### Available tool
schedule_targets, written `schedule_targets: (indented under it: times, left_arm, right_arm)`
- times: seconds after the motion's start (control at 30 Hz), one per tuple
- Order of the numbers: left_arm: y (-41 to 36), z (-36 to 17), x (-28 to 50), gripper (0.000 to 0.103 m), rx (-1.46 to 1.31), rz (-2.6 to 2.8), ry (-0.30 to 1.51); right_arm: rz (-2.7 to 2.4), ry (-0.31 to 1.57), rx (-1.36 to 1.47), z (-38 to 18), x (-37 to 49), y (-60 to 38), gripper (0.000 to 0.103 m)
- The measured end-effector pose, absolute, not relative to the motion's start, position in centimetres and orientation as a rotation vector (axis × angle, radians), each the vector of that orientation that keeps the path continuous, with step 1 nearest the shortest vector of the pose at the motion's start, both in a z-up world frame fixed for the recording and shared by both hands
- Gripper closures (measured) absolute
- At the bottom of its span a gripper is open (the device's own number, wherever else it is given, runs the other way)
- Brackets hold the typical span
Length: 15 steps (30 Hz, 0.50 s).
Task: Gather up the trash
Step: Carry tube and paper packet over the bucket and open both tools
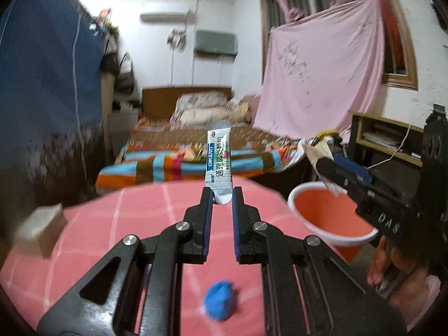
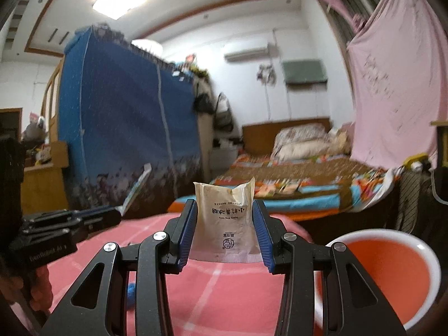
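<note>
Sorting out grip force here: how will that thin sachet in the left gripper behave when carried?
The sachet stands upright from the left gripper though pinched only at its bottom, so it is probably light and fairly stiff. Its foil looks glossy, so it may be slippery. Flat, it is unlikely to roll.

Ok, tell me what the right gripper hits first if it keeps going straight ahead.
Probably nothing close: the right gripper, shut on the beige packet, points level over the pink table toward the bed. Depth is unclear.
</note>
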State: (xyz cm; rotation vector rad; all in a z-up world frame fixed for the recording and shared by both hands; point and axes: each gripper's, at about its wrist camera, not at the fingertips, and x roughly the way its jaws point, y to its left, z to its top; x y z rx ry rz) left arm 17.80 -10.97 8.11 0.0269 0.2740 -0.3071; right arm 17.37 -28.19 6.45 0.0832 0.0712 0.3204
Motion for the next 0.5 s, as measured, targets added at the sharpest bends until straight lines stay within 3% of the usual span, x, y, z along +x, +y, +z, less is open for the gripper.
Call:
schedule_targets:
  times: [0.27, 0.5]
  left_arm:
    - [-16.1, 9.6, 18.5, 0.103, 0.106, -0.421, 0.179]
    - [-21.1, 9.6, 19.2, 0.103, 0.171, -0.526, 0.156]
  right_arm:
    - [0.132, -0.057, 0.114, 6.9, 16.0, -32.9, 0.064]
    - [-0.003, 0.017, 0.235, 5.6, 17.1, -38.0, 0.064]
